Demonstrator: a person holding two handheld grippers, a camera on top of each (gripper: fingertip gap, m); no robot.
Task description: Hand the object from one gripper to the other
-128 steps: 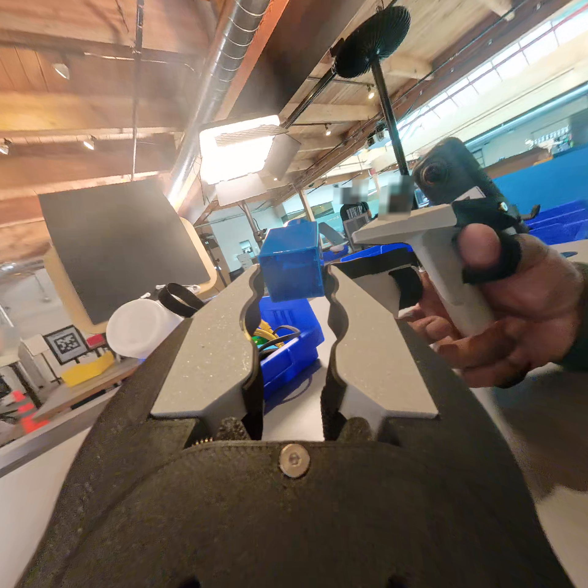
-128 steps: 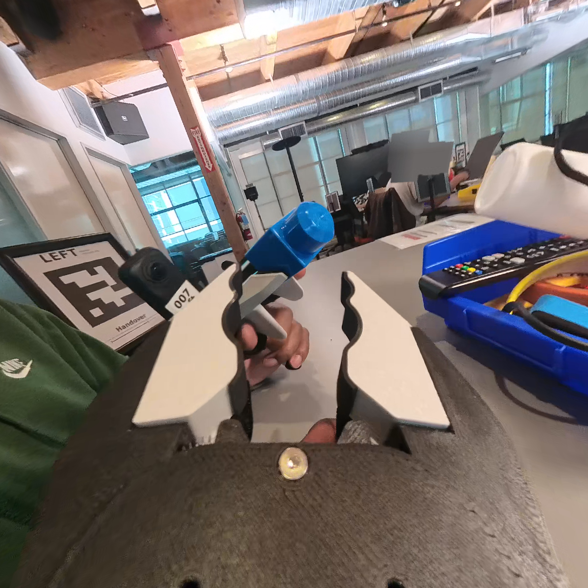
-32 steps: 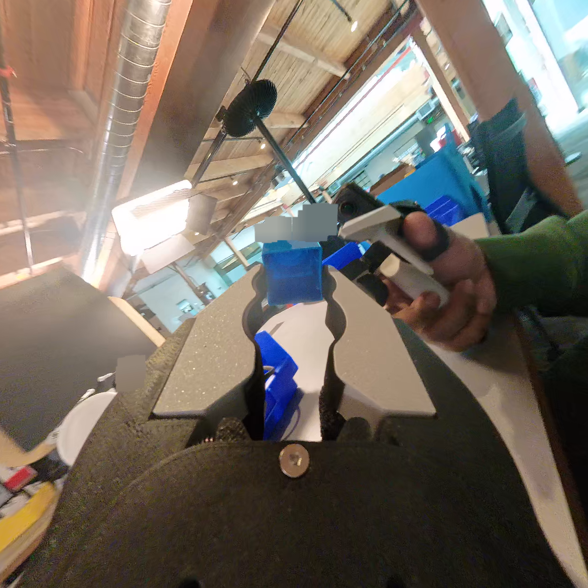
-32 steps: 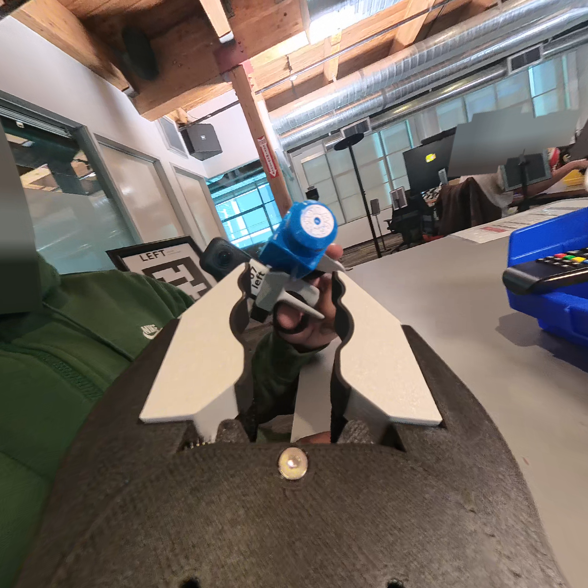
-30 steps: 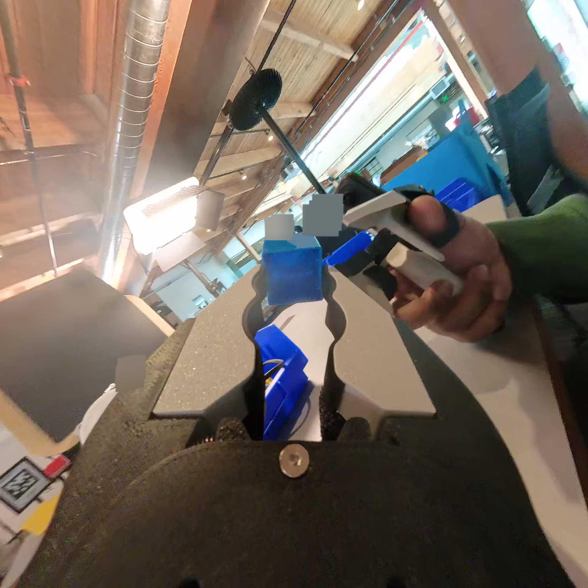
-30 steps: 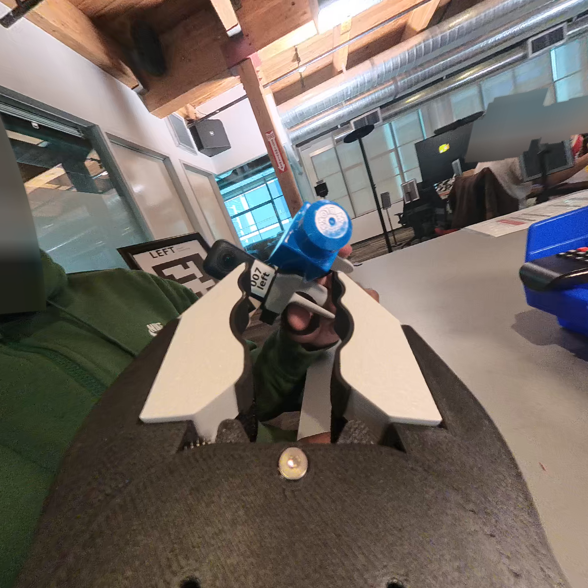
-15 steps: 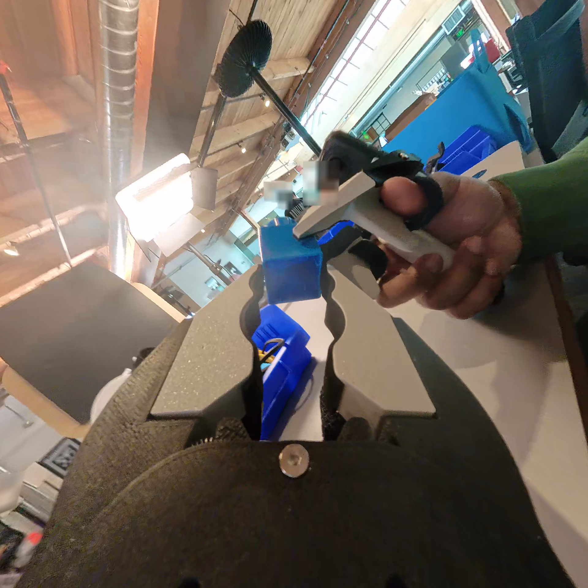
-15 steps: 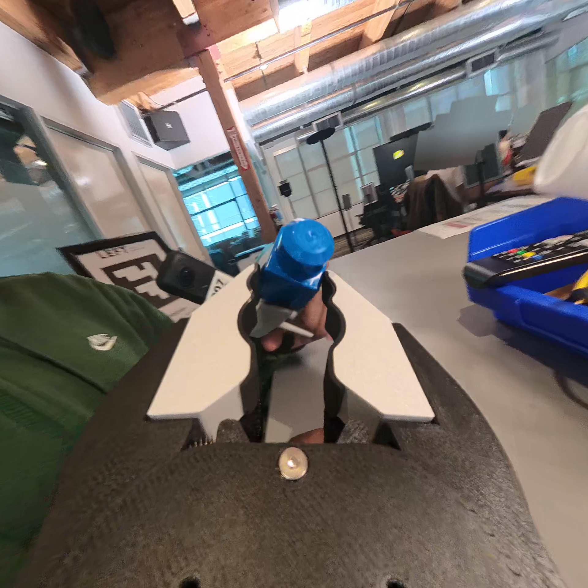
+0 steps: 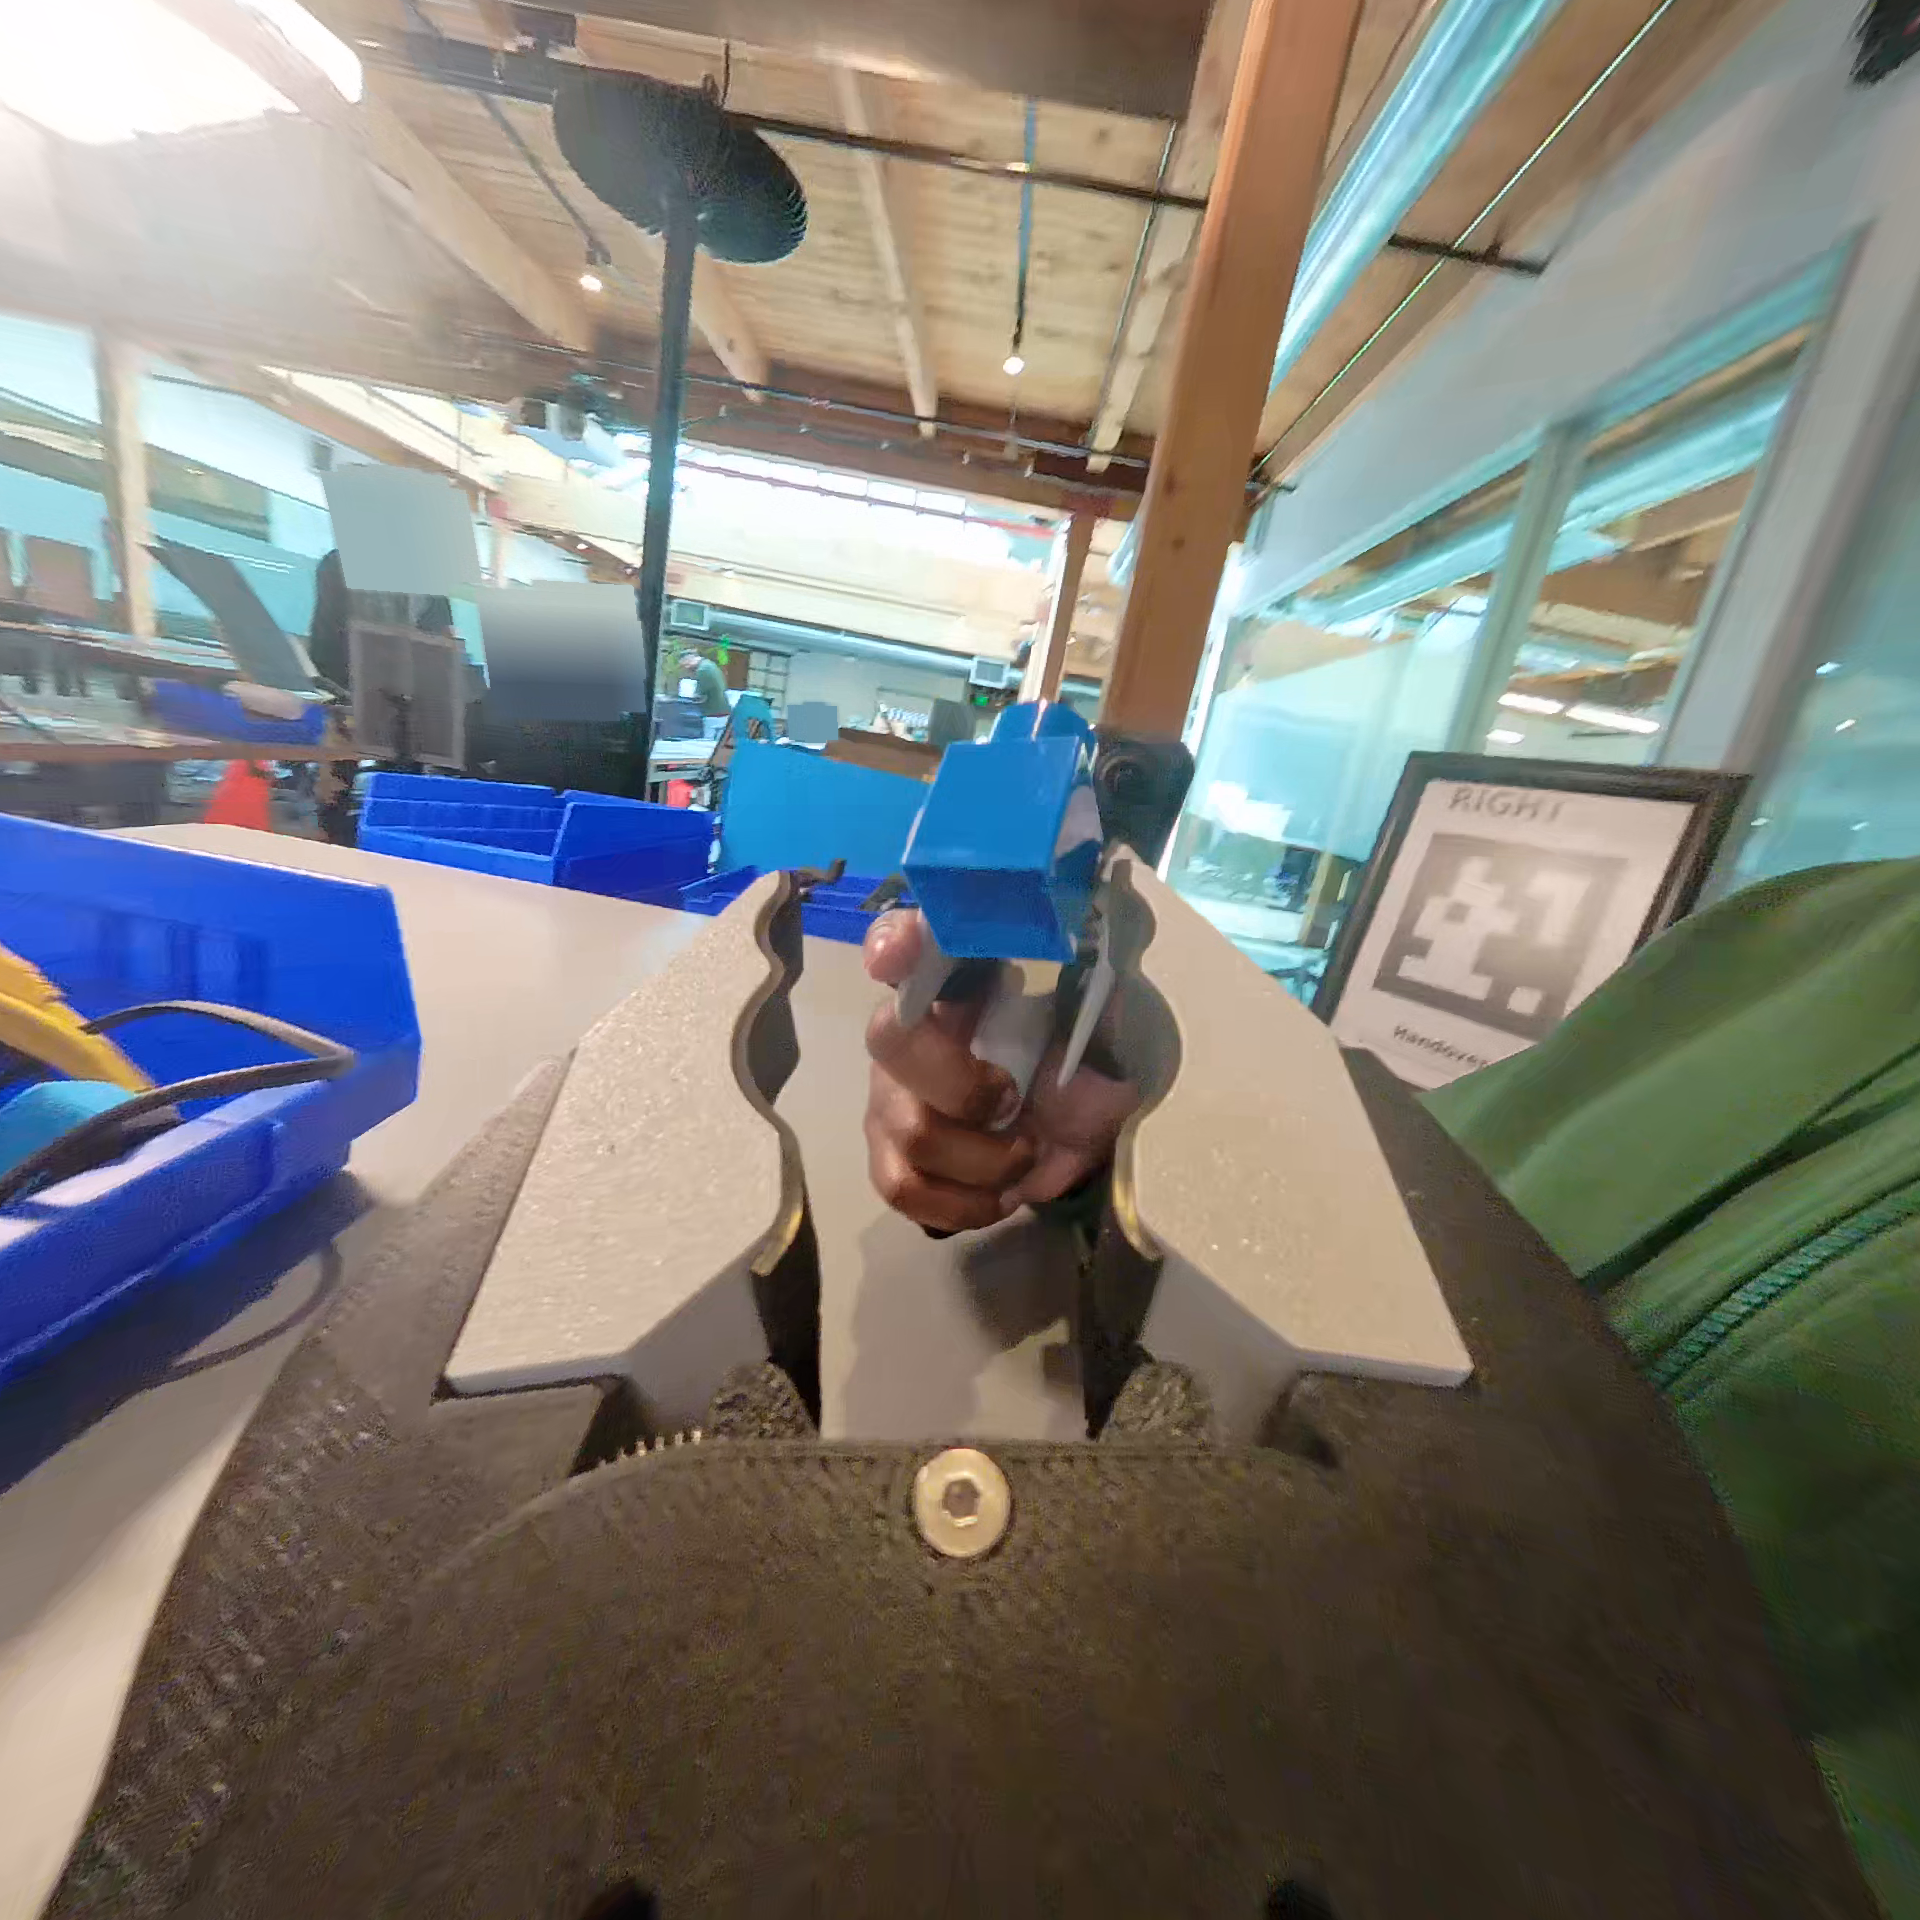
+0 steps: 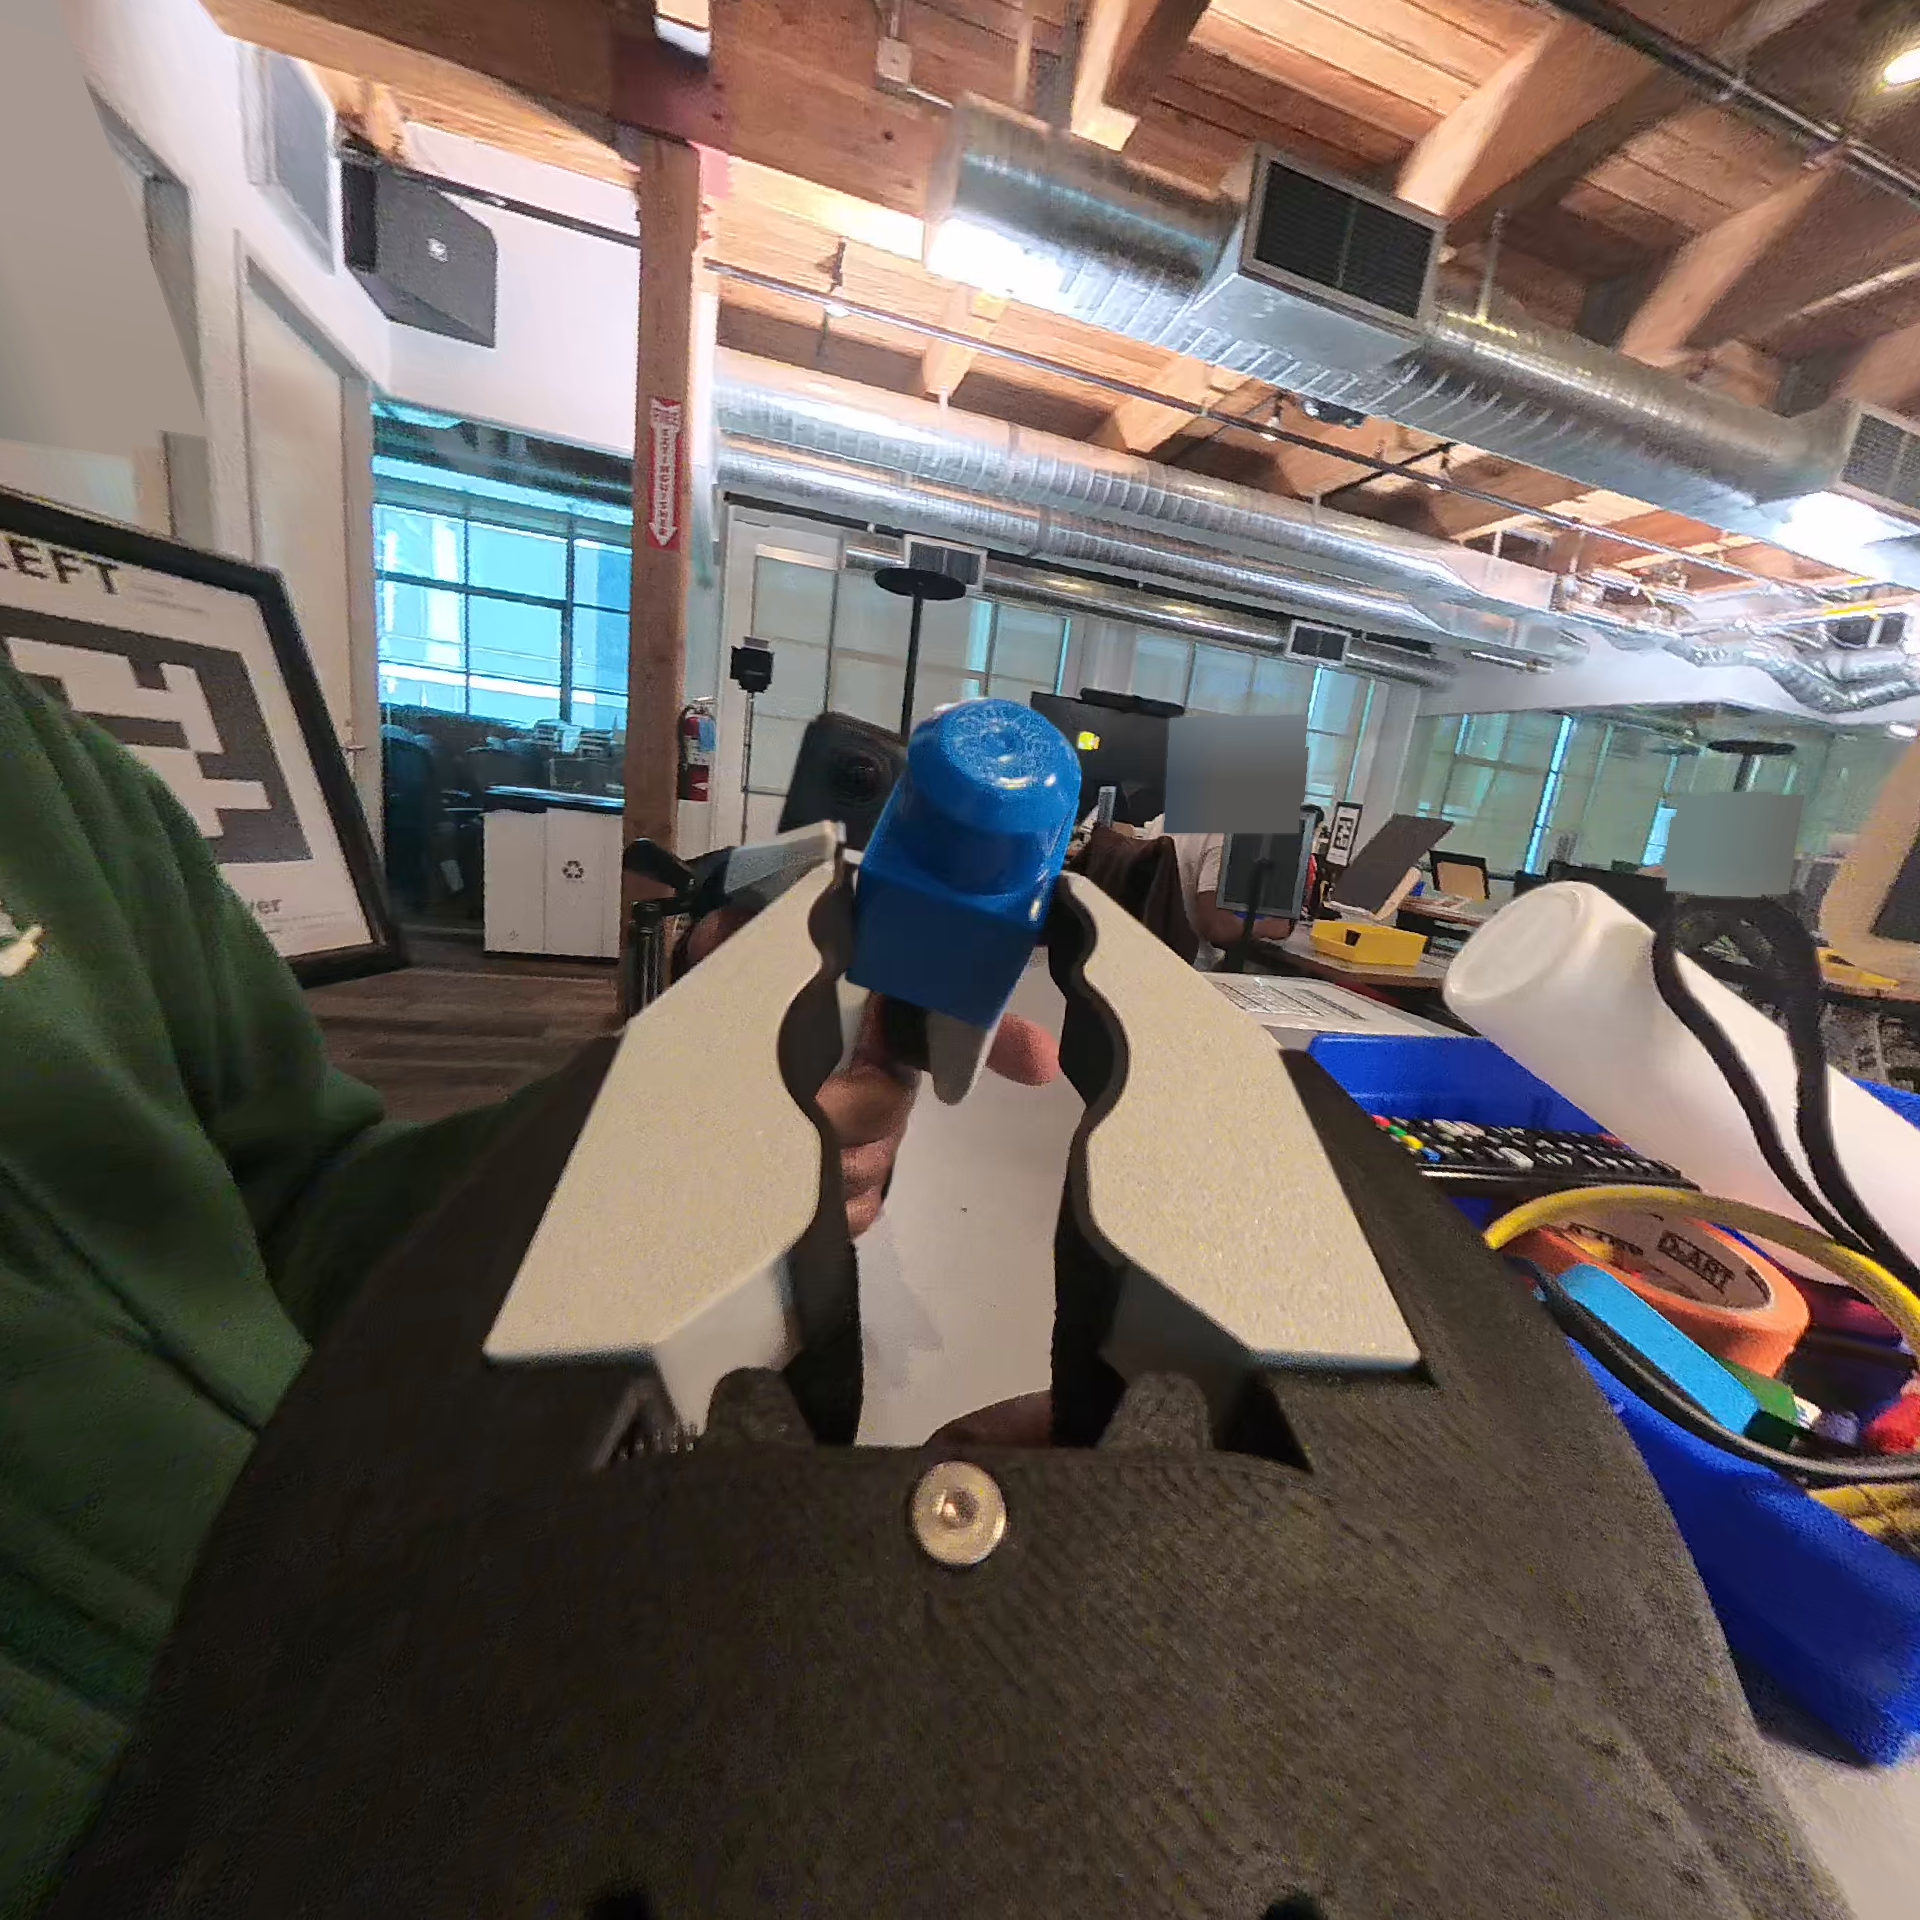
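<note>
The object is a blue block [image 9: 987, 883] with a square base and a round cap [image 10: 966, 831]. My right gripper [image 10: 948, 883] is shut on it at the fingertips and holds it in the air above the grey table [image 9: 520, 935]. In the left wrist view the right gripper [image 9: 1003, 966] and the hand that holds it show behind the block. My left gripper [image 9: 951, 878] is open, with its jaws spread wide on either side of the block and a clear gap on the left. Its fingers [image 10: 779, 862] show behind the block in the right wrist view.
A blue bin [image 9: 208, 935] with cables stands at the left; in the right wrist view the blue bin [image 10: 1766, 1558] holds a remote, an orange tape roll and a white bottle [image 10: 1621, 1018]. Framed marker signs [image 9: 1507, 914] [image 10: 135, 727] stand by the person's green sleeve [image 9: 1714, 1143]. My two grippers' fingertips are within a few centimetres of each other.
My left gripper has opened and let go of the blue block. My right gripper has shut on it. Both views have swung down toward the table.
</note>
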